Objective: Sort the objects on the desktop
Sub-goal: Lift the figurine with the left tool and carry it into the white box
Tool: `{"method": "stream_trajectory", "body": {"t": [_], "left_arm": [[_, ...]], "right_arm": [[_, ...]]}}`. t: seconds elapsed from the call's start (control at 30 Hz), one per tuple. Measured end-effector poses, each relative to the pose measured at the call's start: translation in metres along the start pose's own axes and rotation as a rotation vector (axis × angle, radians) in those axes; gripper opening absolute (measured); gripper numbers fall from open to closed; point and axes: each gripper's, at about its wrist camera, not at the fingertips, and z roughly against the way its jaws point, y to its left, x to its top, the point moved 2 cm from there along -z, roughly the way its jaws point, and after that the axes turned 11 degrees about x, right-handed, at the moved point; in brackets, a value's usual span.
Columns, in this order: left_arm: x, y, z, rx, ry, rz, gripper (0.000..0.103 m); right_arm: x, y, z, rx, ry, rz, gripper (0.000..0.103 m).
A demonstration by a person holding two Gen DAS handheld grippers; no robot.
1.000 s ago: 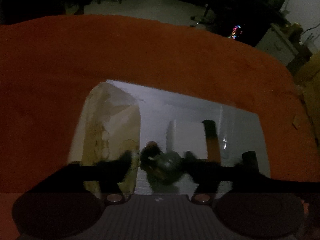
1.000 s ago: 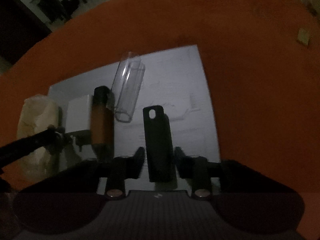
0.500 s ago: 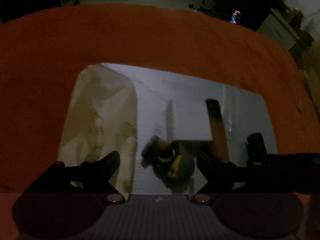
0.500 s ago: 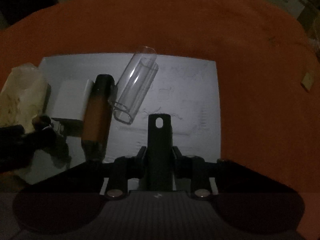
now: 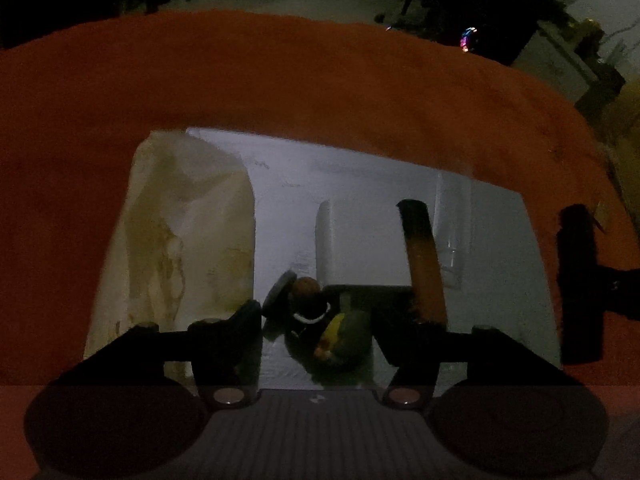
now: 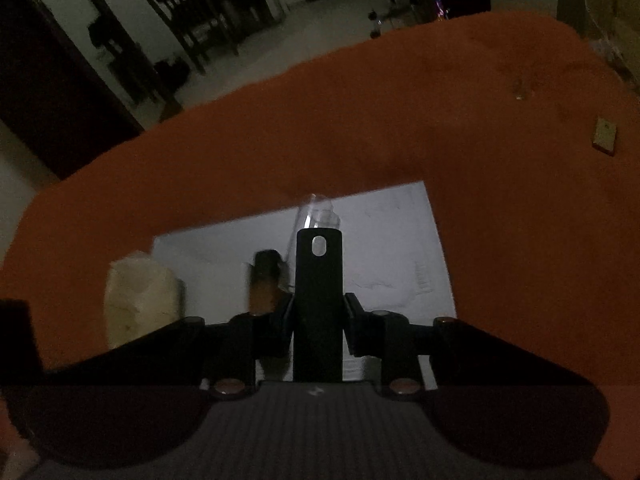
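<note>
While our right gripper (image 6: 319,330) clamps the black bar (image 6: 319,300) raised and level, our left gripper (image 5: 318,334) hovers wide above the keychain (image 5: 320,320).

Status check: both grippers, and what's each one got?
Right gripper shut on black bar, lifted off the white sheet. Left gripper open, straddling the small round toy. Orange tube lies close by.

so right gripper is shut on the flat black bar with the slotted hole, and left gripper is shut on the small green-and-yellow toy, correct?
Half right. The left gripper is open: the left wrist view shows its jaws spread either side of the small green-and-yellow toy, not clamping it. The right gripper is indeed shut on the flat black bar.
</note>
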Motion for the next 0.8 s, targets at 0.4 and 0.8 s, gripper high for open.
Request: {"method": "stream_trajectory", "body": {"t": [0.4, 0.8], "left_arm": [[0.001, 0.024, 0.047, -0.144, -0.066, 0.126, 0.052], [-0.040, 0.040, 0.129, -0.284, -0.105, 0.032, 0.052]], "right_arm": [[-0.020, -0.006, 0.068, 0.199, -0.058, -0.117, 0.028], [-0.051, 0.007, 0.139, 0.296, -0.028, -0.047, 0.028]]}}
